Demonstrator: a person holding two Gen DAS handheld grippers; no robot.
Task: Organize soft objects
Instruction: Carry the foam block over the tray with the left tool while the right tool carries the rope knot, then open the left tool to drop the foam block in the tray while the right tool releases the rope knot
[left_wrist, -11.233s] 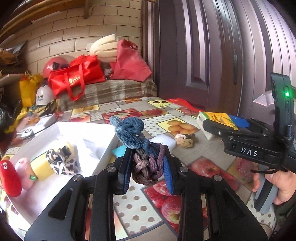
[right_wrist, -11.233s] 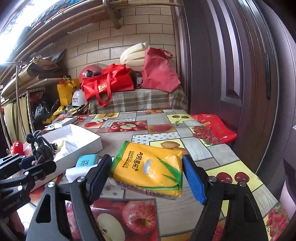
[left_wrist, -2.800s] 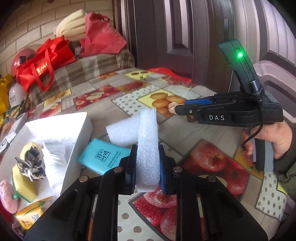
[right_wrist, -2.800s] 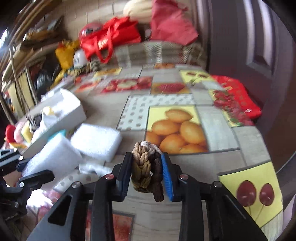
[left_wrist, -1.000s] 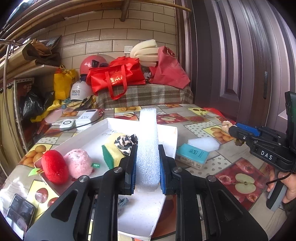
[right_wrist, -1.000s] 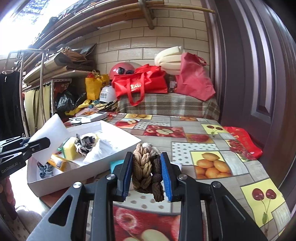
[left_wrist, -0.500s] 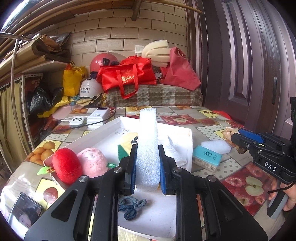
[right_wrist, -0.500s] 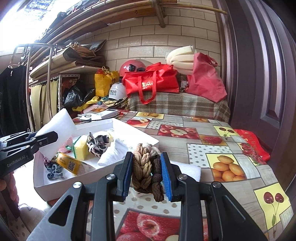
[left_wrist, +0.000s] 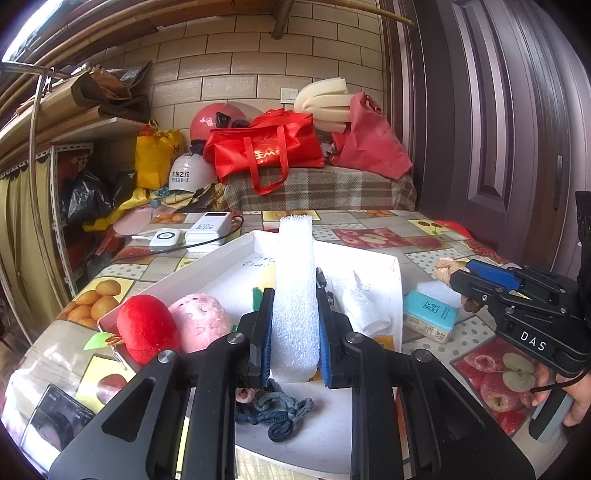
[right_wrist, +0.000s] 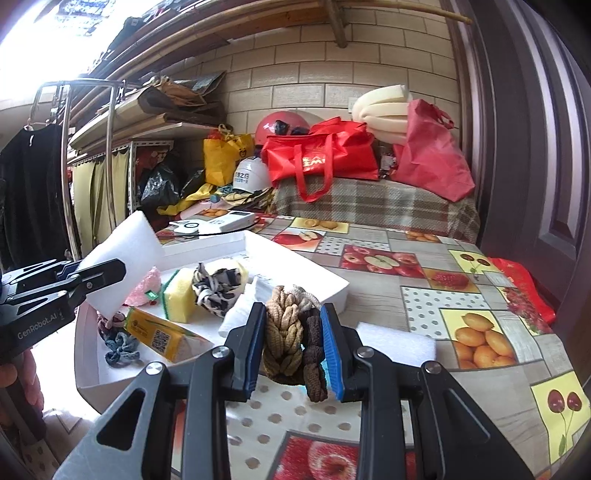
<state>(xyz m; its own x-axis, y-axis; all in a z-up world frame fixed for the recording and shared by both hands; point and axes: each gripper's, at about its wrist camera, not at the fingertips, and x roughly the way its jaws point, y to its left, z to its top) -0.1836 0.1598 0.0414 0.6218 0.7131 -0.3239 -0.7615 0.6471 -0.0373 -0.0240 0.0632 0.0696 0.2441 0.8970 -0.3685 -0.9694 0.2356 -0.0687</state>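
Left gripper: clamped on a white foam slab, which stands upright between the blue pads; held above the near end of the white box, pointing along it toward the far wall.
Left gripper, from the right wrist view: enters from the left edge, roughly level, with the slab jutting up and rightward over the box's left wall; the fingers of the hand holding it just show at the lower left edge.
Right gripper: closed on a bundle of braided hair ties, tan and dark brown, held over the fruit-print tablecloth just beside the box's right wall.
Right gripper, from the left wrist view: reaches in from the right, tilted slightly downward toward the box, tan ties showing at its tip; a hand grips the handle at the lower right.
Box contents: red plush, pink plush, blue-grey scrunchie, yellow-green sponge, leopard-print scrunchie, yellow packet, white wad.
On the cloth outside the box: teal packet and a second foam pad, both right of the box.
Far end: power bank and red bag.
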